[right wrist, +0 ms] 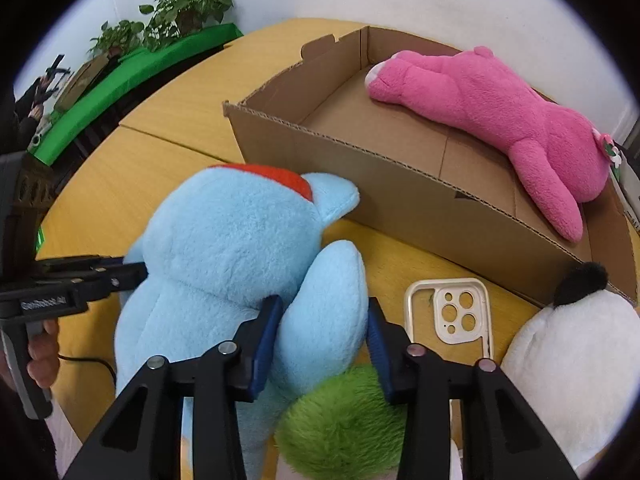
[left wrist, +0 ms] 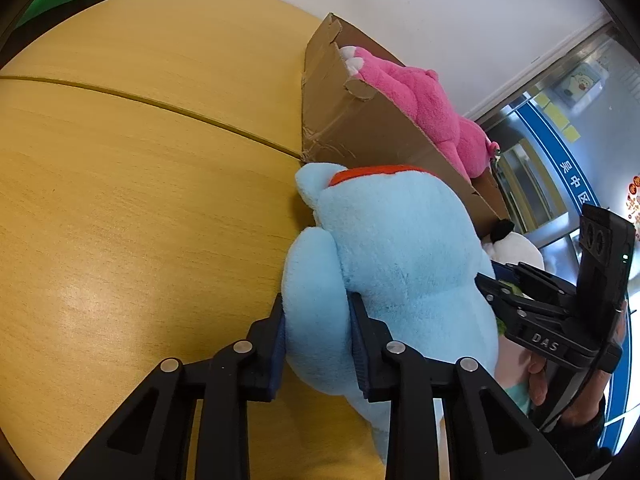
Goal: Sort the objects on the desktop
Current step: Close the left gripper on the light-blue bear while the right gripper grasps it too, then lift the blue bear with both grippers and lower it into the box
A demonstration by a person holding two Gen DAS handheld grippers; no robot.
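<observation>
A light blue plush toy (left wrist: 400, 248) with a red collar lies on the yellow wooden table (left wrist: 140, 200), against the near wall of a brown cardboard box (left wrist: 360, 128). My left gripper (left wrist: 318, 340) is shut on one of its limbs, both blue pads pressing into the fur. The same blue plush toy (right wrist: 224, 248) fills the right wrist view, where my right gripper (right wrist: 324, 340) is shut on another of its limbs. A pink plush toy (right wrist: 500, 120) lies inside the cardboard box (right wrist: 400, 184). The right gripper's body (left wrist: 560, 312) shows in the left wrist view, held by a hand.
A cream phone case (right wrist: 452, 312) lies on the table (right wrist: 160, 140) in front of the box. A white plush with a black ear (right wrist: 572, 352) sits at the right, and a green furry toy (right wrist: 344, 420) sits under my right gripper. Potted plants (right wrist: 188, 4) stand beyond the table.
</observation>
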